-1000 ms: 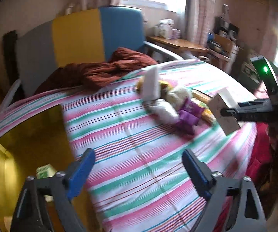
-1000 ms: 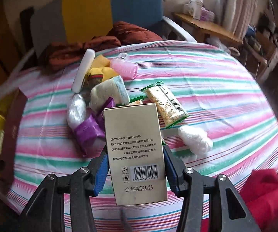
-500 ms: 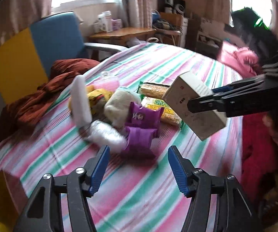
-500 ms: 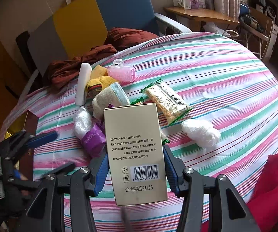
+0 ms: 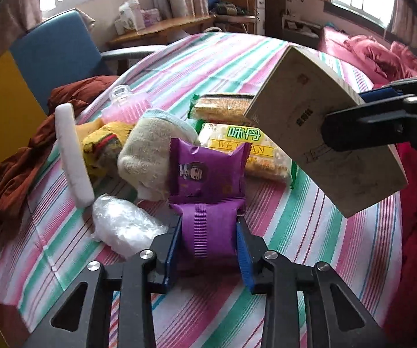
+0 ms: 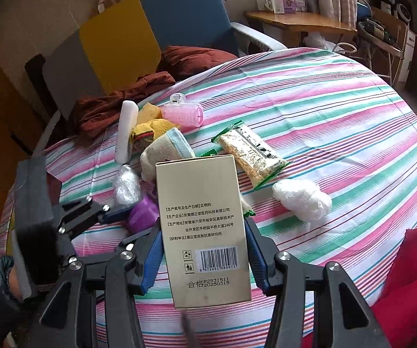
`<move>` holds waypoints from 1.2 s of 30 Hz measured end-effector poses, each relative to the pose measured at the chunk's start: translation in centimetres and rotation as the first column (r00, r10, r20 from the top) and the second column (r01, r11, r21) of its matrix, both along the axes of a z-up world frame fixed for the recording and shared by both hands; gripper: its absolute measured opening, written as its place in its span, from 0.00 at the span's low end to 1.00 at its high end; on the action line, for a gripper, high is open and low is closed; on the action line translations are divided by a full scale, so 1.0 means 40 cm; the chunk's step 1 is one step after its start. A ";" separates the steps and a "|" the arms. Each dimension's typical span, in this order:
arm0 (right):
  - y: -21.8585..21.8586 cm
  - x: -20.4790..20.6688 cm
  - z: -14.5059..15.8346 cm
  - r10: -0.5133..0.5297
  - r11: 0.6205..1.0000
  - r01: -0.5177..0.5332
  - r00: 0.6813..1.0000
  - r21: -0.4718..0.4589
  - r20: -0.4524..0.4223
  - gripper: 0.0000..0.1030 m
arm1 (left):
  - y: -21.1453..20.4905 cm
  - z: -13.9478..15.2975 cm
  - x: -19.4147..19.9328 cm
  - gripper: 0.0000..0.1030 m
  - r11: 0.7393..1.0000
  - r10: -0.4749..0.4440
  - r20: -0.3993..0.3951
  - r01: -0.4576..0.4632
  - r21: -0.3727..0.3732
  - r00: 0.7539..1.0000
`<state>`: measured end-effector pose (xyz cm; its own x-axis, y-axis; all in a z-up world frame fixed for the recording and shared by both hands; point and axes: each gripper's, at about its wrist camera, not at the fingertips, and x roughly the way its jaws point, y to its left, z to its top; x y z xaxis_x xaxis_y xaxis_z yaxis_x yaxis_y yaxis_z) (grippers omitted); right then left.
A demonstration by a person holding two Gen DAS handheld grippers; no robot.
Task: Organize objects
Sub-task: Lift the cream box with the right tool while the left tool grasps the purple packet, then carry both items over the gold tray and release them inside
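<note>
My left gripper (image 5: 207, 246) is shut on a purple snack packet (image 5: 208, 229) that lies on the striped tablecloth (image 5: 310, 232); a second purple packet (image 5: 205, 171) leans just behind it. My right gripper (image 6: 204, 252) is shut on a beige carton (image 6: 204, 226) with a barcode and holds it above the table. The carton also shows in the left wrist view (image 5: 324, 145). In the right wrist view the left gripper (image 6: 112, 217) is at the lower left, closed on the purple packet (image 6: 143, 216).
A pile lies behind: a cream sock (image 5: 150, 150), a white foam bar (image 5: 72, 156), a yellow cloth (image 5: 104, 142), a pink hair roller (image 5: 127, 108), two grain snack bars (image 5: 246, 148), plastic wads (image 5: 121, 226) (image 6: 301, 198). A brown garment (image 6: 121, 101) drapes the far edge. Red fabric (image 6: 405, 284) lies right.
My left gripper has moved forward to the pile and closed on the nearer purple packet. My right gripper keeps holding the carton, almost still.
</note>
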<state>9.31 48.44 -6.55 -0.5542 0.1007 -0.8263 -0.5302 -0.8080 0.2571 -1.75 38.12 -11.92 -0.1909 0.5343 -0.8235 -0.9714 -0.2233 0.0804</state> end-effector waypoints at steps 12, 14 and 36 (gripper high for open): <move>-0.013 -0.005 0.005 0.010 0.999 -0.010 1.000 0.035 0.008 0.51 | -0.211 0.100 0.064 0.34 0.977 0.150 0.120 -0.166 0.136 0.981; -0.019 -0.009 0.006 0.013 0.998 -0.014 1.000 0.054 0.021 0.51 | -0.245 0.120 0.064 0.34 0.968 0.179 0.127 -0.198 0.155 0.976; -0.436 -0.252 0.104 0.370 0.926 -0.363 0.927 0.102 -0.058 0.51 | -0.783 0.274 -0.091 0.34 0.664 0.697 0.095 -0.690 0.288 0.710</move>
<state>-0.77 30.98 -2.38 -0.6258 -0.0507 -0.7783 -0.1750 -0.9633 0.2035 -5.40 6.80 -0.98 -0.6176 0.4440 -0.6492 -0.5249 -0.8474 -0.0801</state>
